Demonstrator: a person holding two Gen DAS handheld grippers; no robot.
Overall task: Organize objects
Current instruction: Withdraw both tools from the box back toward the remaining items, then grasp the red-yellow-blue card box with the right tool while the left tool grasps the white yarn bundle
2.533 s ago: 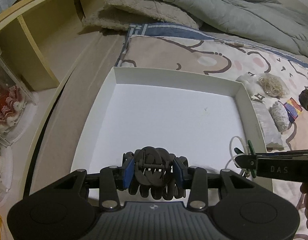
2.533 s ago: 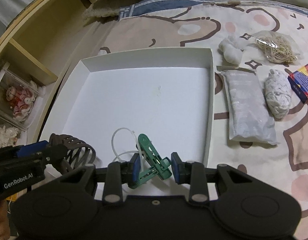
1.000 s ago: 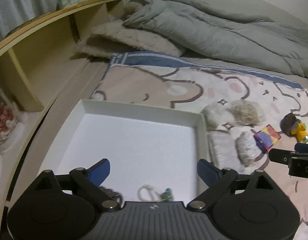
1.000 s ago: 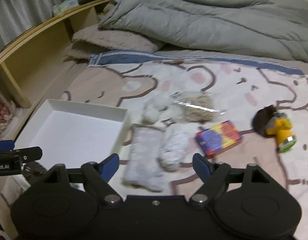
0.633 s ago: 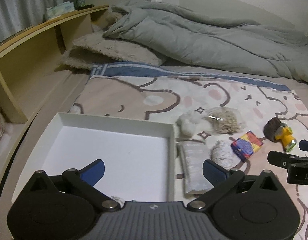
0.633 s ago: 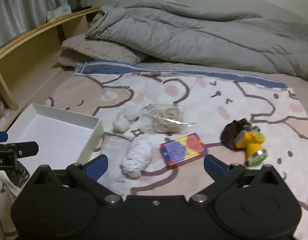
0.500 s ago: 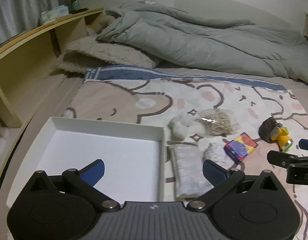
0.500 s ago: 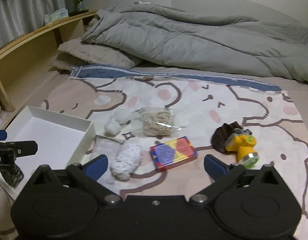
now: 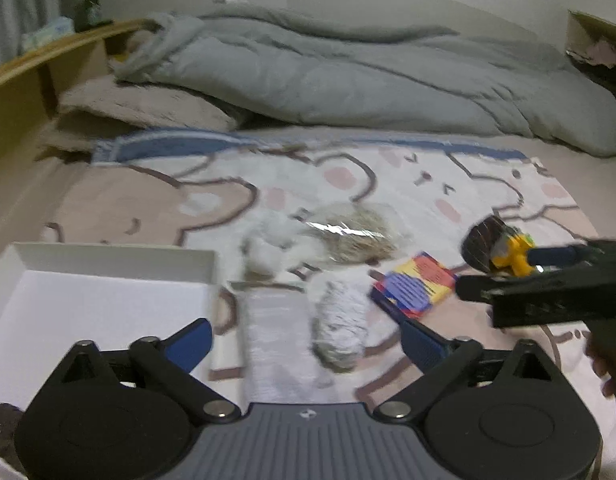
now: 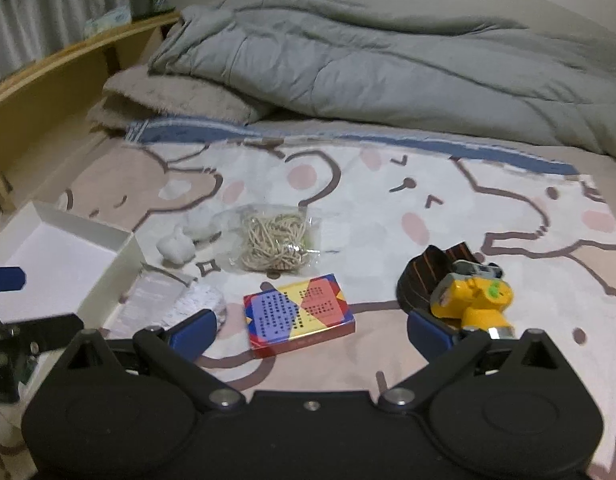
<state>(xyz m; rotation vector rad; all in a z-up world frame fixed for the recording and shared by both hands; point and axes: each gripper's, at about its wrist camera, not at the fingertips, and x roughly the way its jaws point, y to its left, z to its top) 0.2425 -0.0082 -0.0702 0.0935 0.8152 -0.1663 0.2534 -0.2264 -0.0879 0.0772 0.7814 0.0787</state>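
Bed with bear-print sheet [image 10: 347, 184], grey quilt [image 10: 387, 60] behind — multicoloured flat card box [image 10: 300, 316] lies between released right claw [image 10: 311, 332]; left claw [image 9: 306, 340] spread, narrowing, empty.

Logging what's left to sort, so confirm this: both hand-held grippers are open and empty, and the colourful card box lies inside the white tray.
Not quite. Both the left hand-held gripper and the right hand-held gripper are open and empty, but the colourful card box lies on the bear-print blanket, outside the white tray. The right wrist view shows it.
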